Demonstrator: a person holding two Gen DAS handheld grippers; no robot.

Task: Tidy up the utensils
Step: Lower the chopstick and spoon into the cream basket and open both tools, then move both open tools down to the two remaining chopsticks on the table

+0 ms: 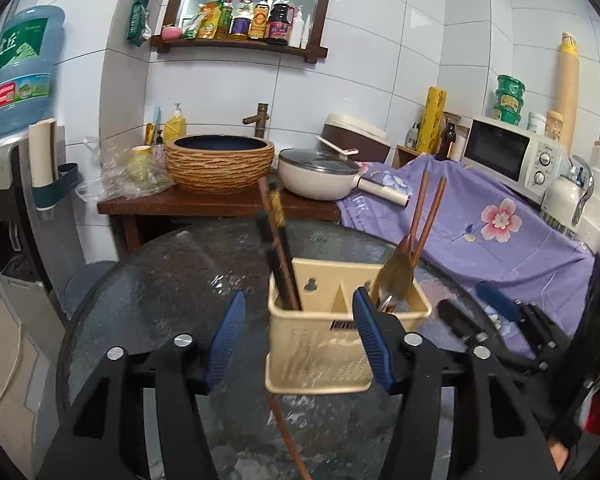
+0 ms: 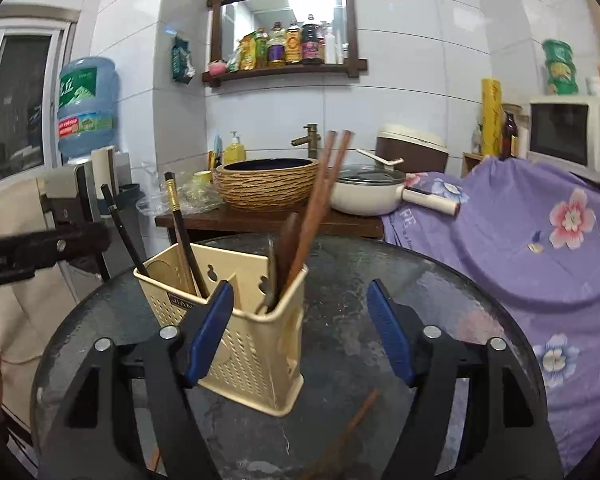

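looking down both wrist cams at one cream utensil holder standing upright on the round glass table. my left gripper has its jaws spread fairly wide with nothing pinched; in its view the holder sits between the two blue pads but i can't tell if either pad touches it. my right gripper is spread wide too, holding nothing, with the holder's near corner just inside its left pad.

counting what's in the holder: the left compartment has dark chopsticks, two i can separate in the right cam, one with a gold band, plus a lighter stick between them that's hard to make out. the right compartment has two reddish wooden chopsticks, one wooden spoon, and what looks like one metal spoon, a bit blurred.

one more reddish chopstick lies flat on the glass just in front of the holder, near the grippers, apart from both.
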